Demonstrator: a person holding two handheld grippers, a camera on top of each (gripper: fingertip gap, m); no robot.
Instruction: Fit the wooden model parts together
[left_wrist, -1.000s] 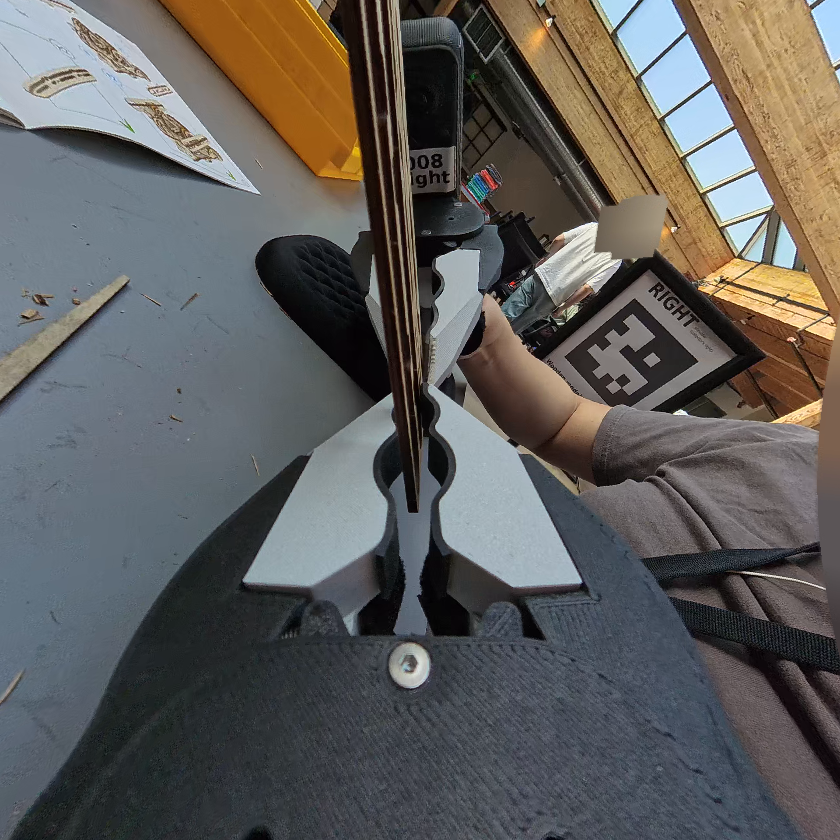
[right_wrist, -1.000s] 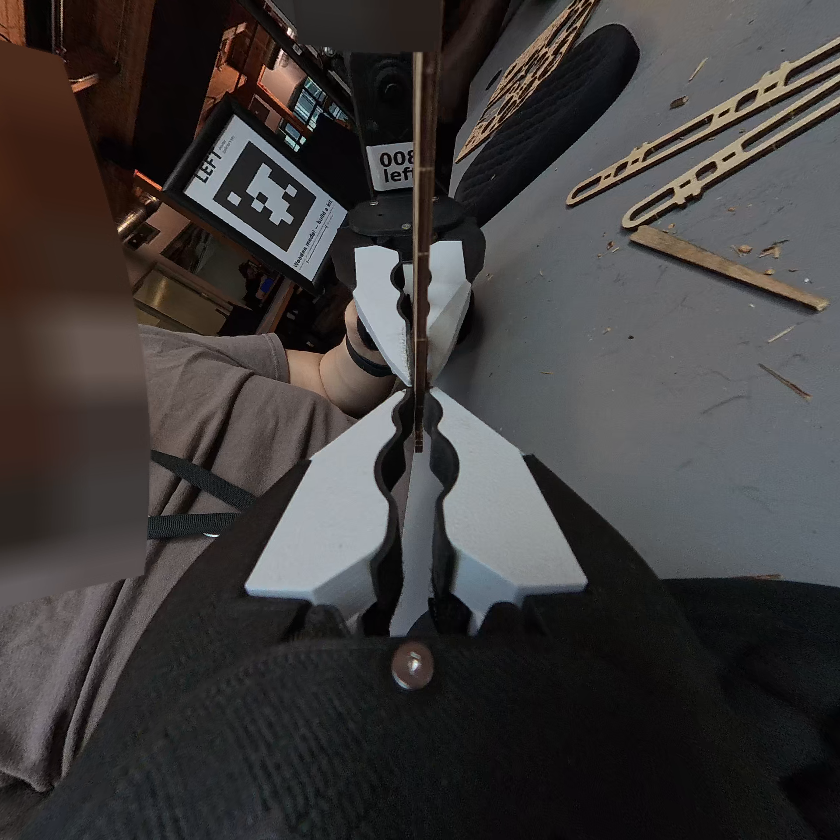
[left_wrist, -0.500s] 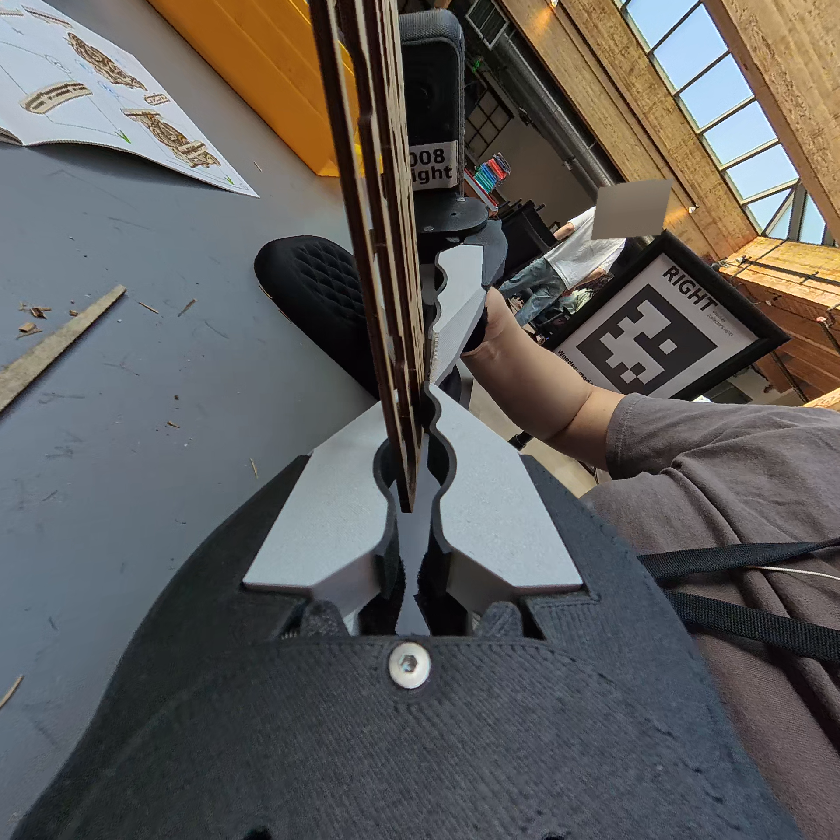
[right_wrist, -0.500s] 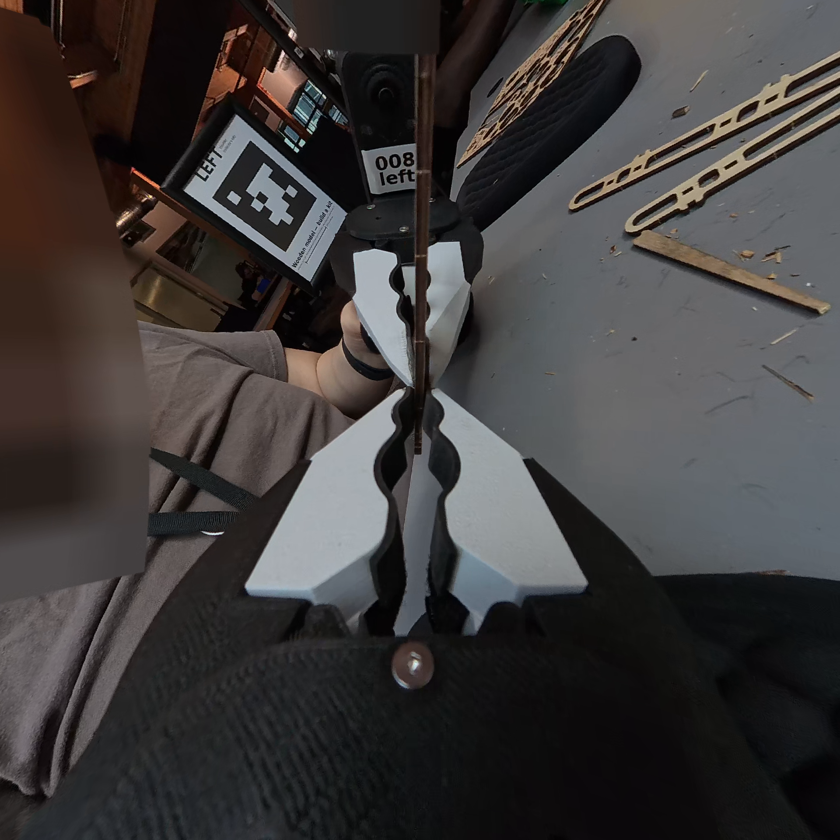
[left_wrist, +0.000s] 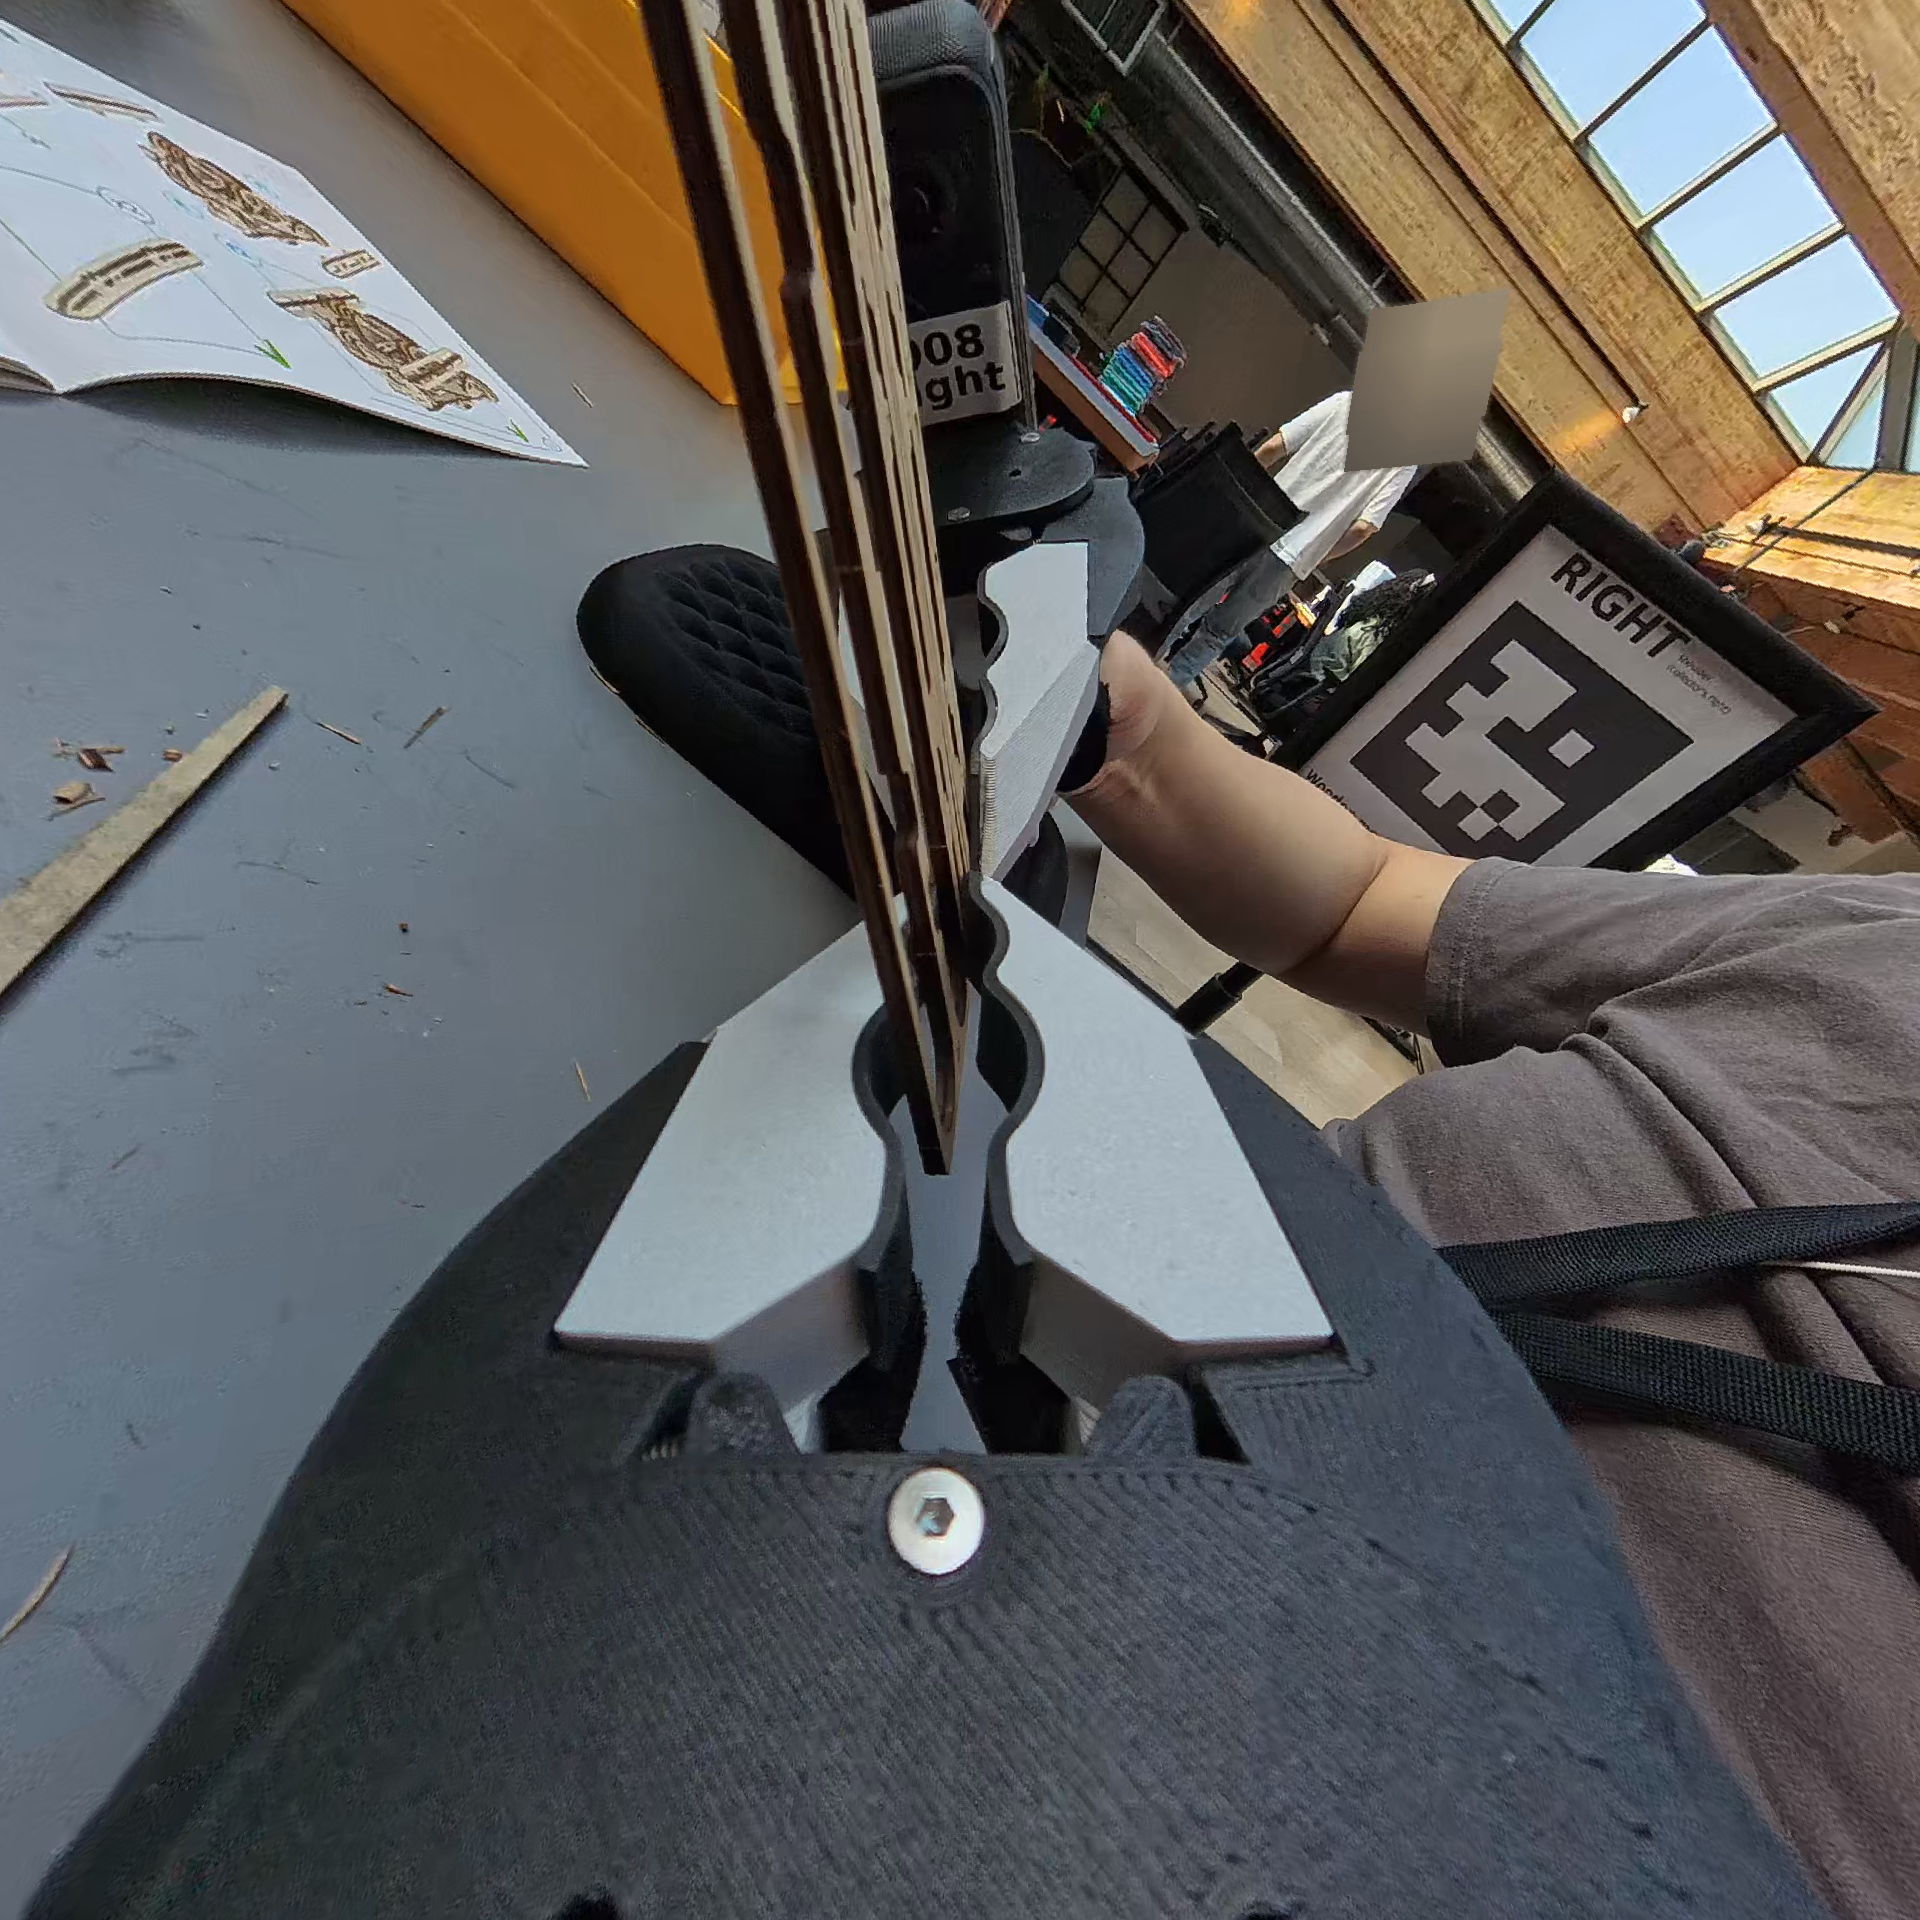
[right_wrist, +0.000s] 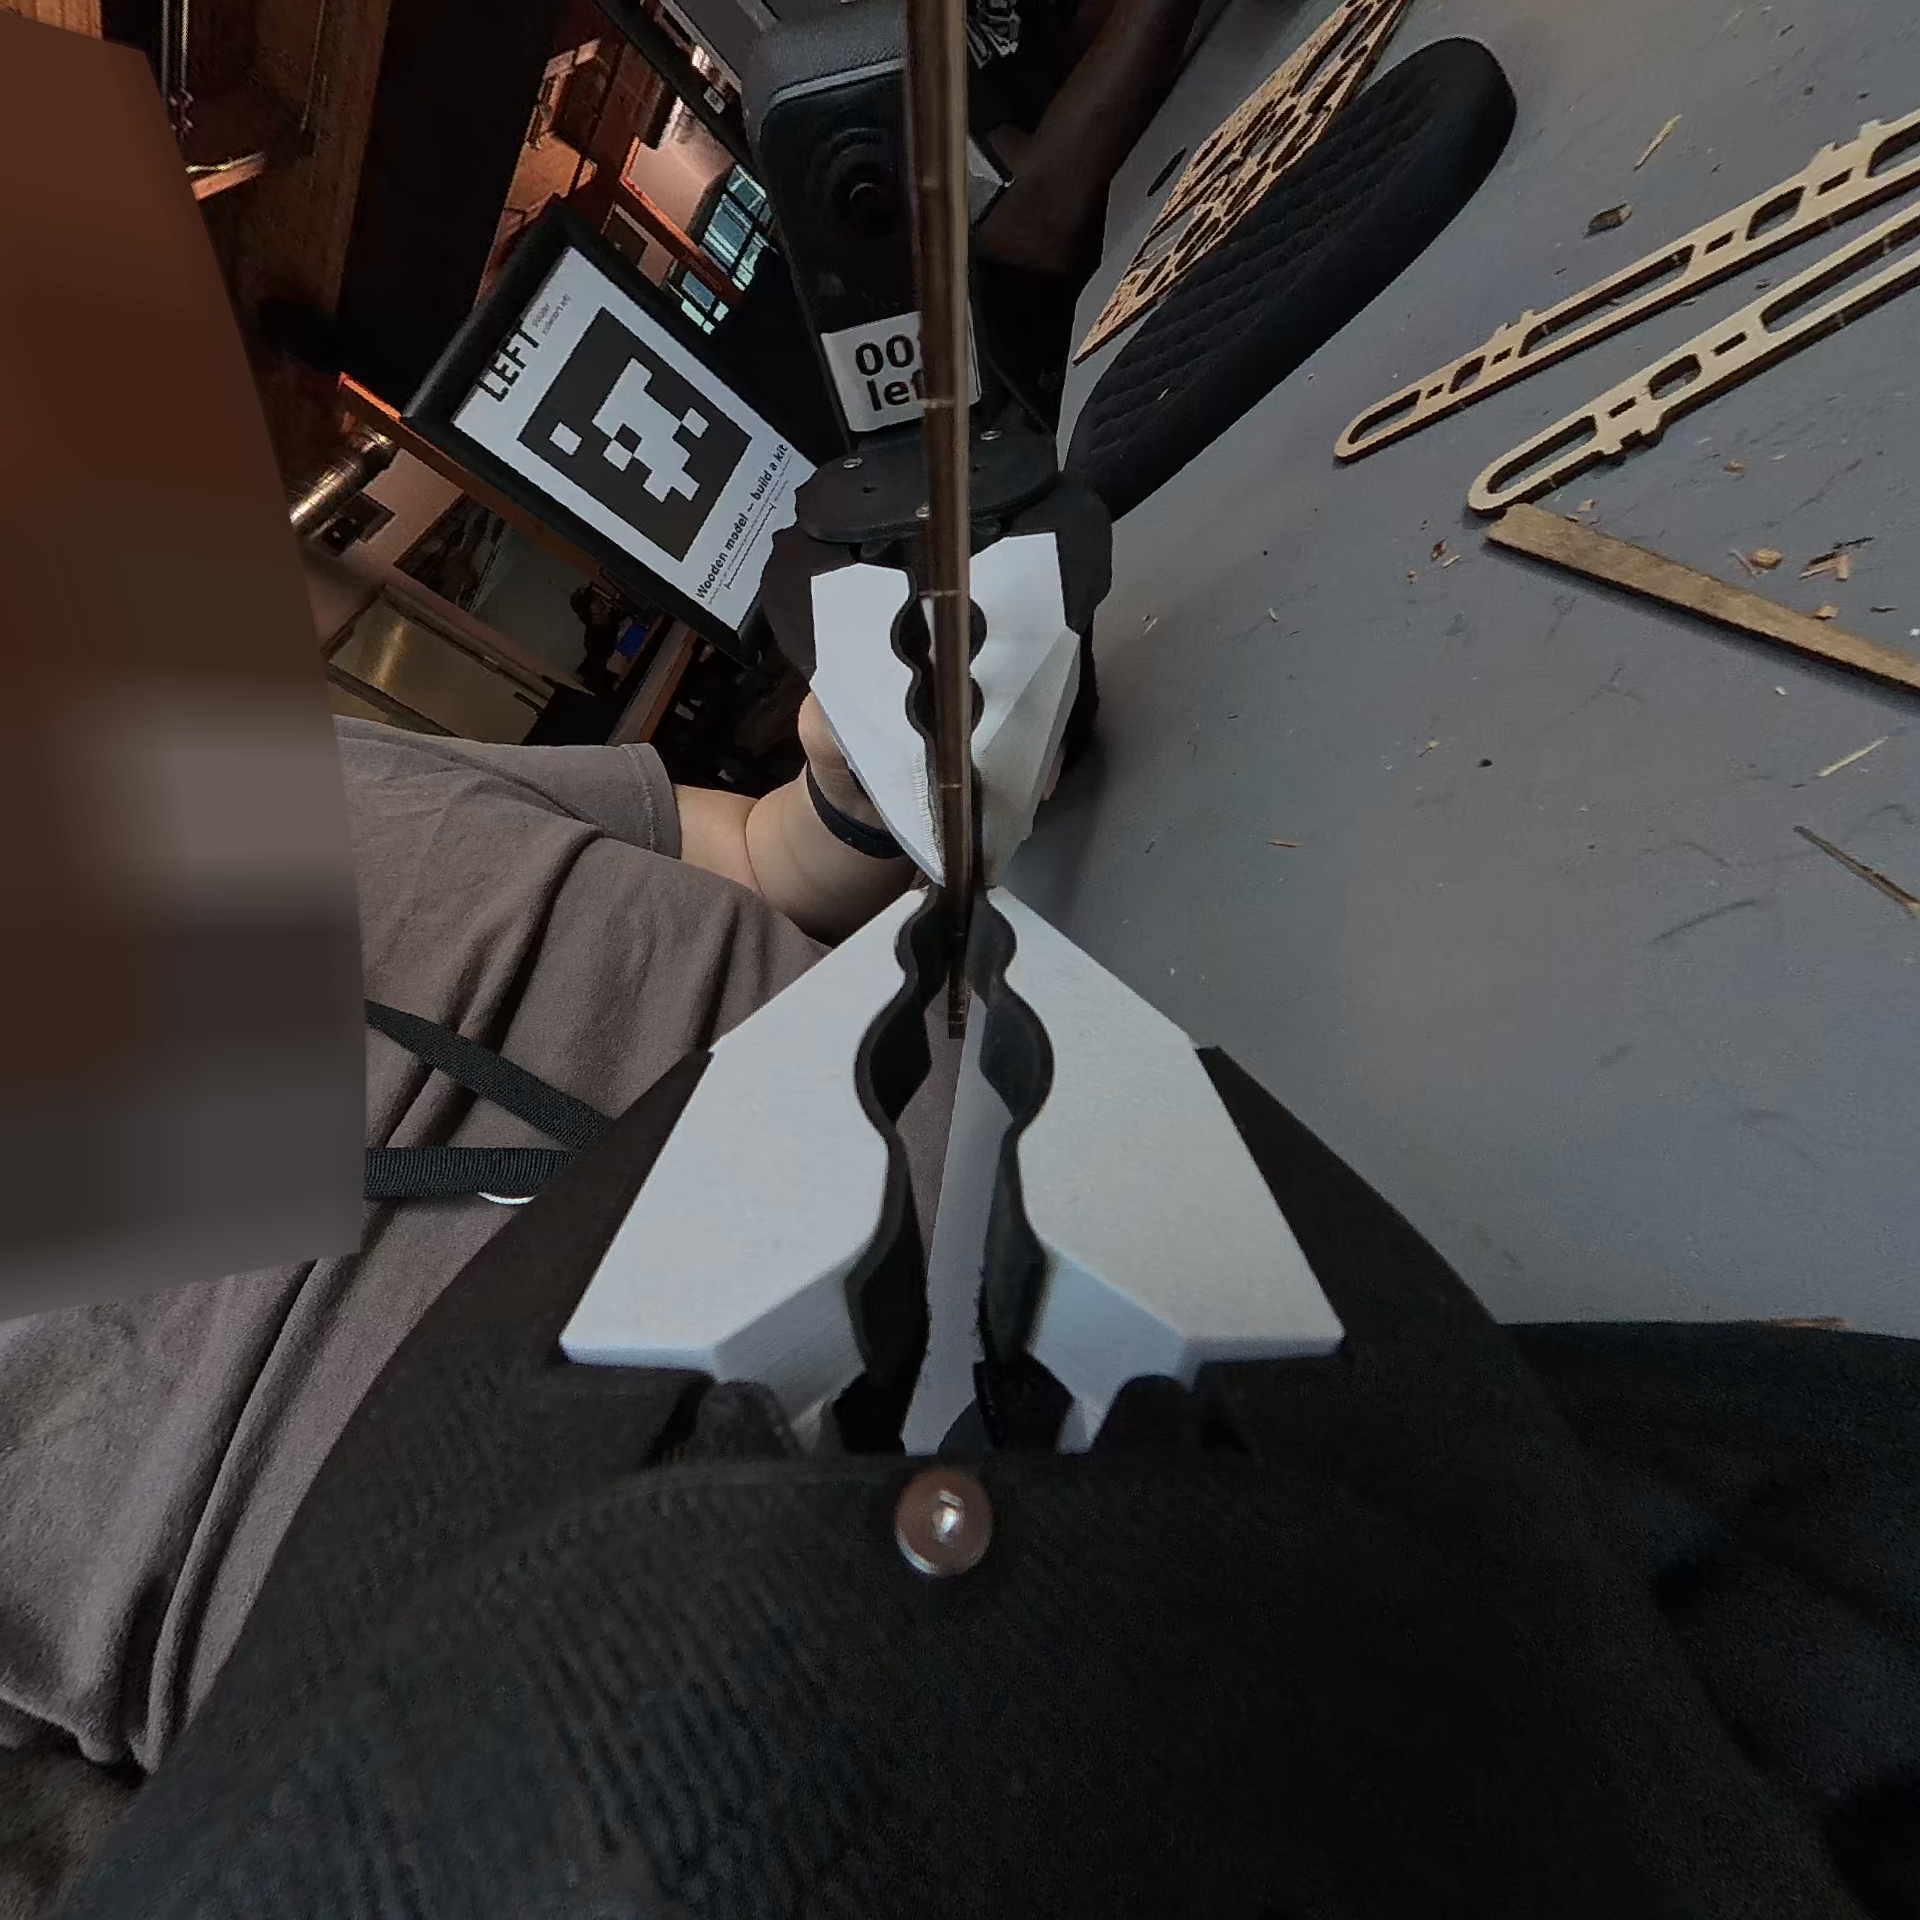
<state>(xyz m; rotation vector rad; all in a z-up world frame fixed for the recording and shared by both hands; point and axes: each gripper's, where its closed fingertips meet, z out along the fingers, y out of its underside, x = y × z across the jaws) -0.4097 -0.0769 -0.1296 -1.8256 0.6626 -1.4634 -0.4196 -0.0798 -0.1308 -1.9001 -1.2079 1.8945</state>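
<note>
Both grippers, left (left_wrist: 961, 940) and right (right_wrist: 961, 914), clamp one wooden sheet (left_wrist: 831, 520), now tilted more; two slotted strips (right_wrist: 1662, 322) near the tabletop's (right_wrist: 1455, 935) edge.

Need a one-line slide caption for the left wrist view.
Left gripper and right gripper pinch one wooden sheet edge-on above the grey table.

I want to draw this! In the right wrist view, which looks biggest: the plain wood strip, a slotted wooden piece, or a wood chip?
1. Slotted wooden piece, longest, though farther off.
2. Plain wood strip; cut off by the edge, so unsure.
3. Wood chip, tiny.
</note>
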